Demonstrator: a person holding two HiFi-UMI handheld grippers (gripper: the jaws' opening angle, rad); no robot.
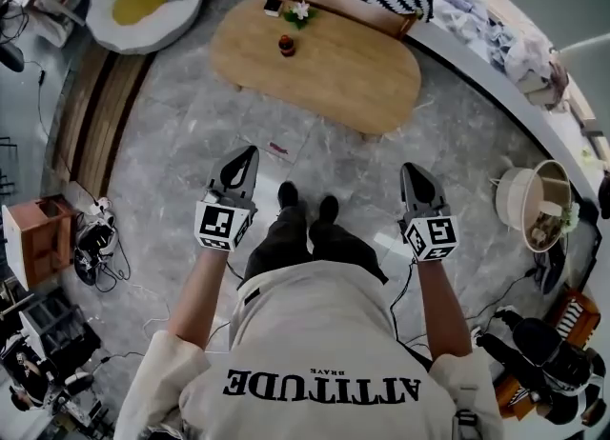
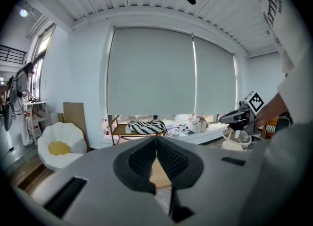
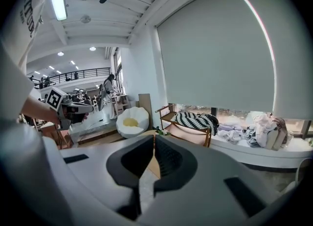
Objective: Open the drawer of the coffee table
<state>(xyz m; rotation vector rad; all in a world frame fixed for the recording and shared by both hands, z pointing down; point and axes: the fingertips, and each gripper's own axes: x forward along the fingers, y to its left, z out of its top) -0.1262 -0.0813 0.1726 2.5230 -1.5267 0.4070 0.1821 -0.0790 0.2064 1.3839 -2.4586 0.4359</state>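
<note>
**Head view:** The oval wooden coffee table (image 1: 324,62) lies ahead of a standing person, its long axis slanting from upper left to lower right. Its drawer cannot be made out. The left hand-held gripper (image 1: 251,152) and right hand-held gripper (image 1: 408,170) hang over the grey floor (image 1: 181,133). Both are aimed toward the table and are well short of it.

**Left gripper view:** The jaws are pressed together on nothing. A tan patch of tabletop (image 2: 159,173) shows just below their tips.

**Right gripper view:** The jaws are likewise closed and empty, with the table straight ahead beyond them.
</note>
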